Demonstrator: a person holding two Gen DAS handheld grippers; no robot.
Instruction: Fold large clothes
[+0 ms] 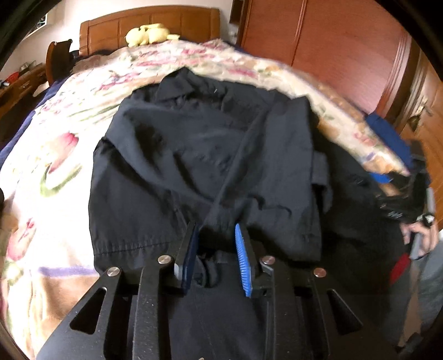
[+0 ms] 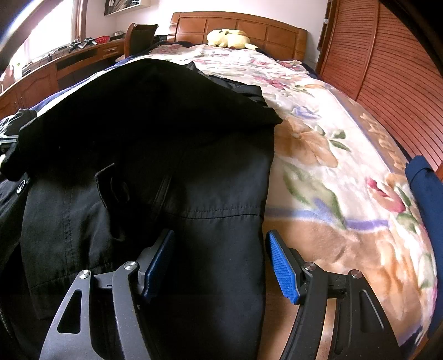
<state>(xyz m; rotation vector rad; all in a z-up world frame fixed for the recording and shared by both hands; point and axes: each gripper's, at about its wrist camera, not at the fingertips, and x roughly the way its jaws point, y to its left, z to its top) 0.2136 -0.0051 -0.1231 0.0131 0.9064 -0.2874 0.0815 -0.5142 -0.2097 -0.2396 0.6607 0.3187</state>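
Observation:
A large black jacket (image 1: 210,155) lies on a floral blanket (image 1: 55,155) on the bed, its collar toward the headboard. My left gripper (image 1: 217,235) sits at the jacket's near hem with a bunch of black cloth between its blue pads; the jaws stand partly apart around the fold. In the right wrist view the jacket (image 2: 155,144) fills the left and middle. My right gripper (image 2: 220,243) is open over the jacket's right edge, its left pad over the cloth and its right pad (image 2: 282,265) over the blanket (image 2: 332,166).
A yellow plush toy (image 2: 229,38) lies by the wooden headboard (image 2: 249,25). A wooden wardrobe (image 1: 332,41) stands right of the bed. A desk (image 2: 55,66) and chair stand on the left. A blue cloth (image 2: 426,193) lies at the bed's right edge.

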